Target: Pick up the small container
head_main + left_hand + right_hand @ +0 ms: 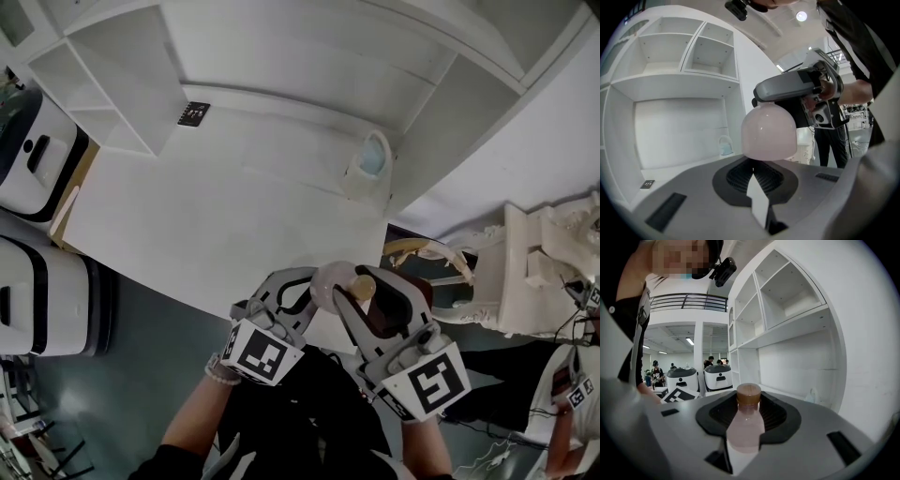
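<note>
Holding now: the small container (339,284), a pale pink bottle, hangs in the air over the near edge of the desk (234,216), touched only by the two grippers.
Left gripper (305,295): its jaws pinch the bottle's rounded body.
Right gripper (375,298): its jaws stand wide yet press on the bottle, with the brown cap (749,393) poking out past them.
Slip risk: the body looks smooth and curved, so a light squeeze may let it squirt out and drop to the desk edge or the floor (141,375).
Tug risk: two grips share one bottle, so if the grippers drift apart or twist unequally, one grip will likely peel off.
Crush risk: thin plastic may dent if either side squeezes harder.
Cap risk: I cannot tell whether it is tight, so tilting could cause a leak.
</note>
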A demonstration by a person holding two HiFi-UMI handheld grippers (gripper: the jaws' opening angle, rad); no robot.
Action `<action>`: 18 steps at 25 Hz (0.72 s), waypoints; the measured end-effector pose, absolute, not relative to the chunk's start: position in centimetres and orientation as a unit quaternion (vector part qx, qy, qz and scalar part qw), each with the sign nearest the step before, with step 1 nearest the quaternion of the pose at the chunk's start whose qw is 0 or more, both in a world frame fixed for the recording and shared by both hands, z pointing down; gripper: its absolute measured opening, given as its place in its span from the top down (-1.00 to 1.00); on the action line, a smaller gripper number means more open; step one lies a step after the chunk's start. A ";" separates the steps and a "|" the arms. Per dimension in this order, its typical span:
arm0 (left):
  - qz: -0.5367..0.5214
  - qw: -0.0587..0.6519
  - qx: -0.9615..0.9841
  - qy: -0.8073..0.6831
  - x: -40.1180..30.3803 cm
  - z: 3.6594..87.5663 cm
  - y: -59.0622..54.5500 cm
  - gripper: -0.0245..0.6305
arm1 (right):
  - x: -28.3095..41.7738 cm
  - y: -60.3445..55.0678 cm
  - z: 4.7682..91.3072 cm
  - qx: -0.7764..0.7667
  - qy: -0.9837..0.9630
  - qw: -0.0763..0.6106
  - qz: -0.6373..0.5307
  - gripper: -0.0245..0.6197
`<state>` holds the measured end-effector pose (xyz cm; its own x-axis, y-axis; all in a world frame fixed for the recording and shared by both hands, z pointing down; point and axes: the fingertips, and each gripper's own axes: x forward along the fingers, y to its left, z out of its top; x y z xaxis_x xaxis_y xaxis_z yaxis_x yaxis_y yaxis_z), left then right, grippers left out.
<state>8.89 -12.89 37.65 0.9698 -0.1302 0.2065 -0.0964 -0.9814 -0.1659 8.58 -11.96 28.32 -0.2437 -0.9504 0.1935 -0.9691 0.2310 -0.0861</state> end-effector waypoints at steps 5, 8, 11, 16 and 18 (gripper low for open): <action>-0.098 0.084 -0.989 0.069 9.1 35.7 -13.2 0.92 | 8.7 -12.1 26.4 0.614 -0.784 0.043 0.078 0.47; -0.094 0.089 -0.989 0.073 9.4 34.7 -13.3 0.92 | 8.9 -12.2 25.4 0.616 -0.783 0.041 0.069 0.47; -0.094 0.095 -0.988 0.075 9.6 33.9 -13.4 0.92 | 9.0 -12.1 24.6 0.619 -0.782 0.035 0.061 0.47; -0.087 0.099 -0.988 0.079 9.5 32.4 -13.7 0.92 | 8.9 -12.2 23.1 0.621 -0.781 0.025 0.053 0.47; -0.084 0.101 -0.988 0.080 9.4 31.9 -13.8 0.92 | 8.8 -12.2 22.6 0.622 -0.781 0.024 0.049 0.47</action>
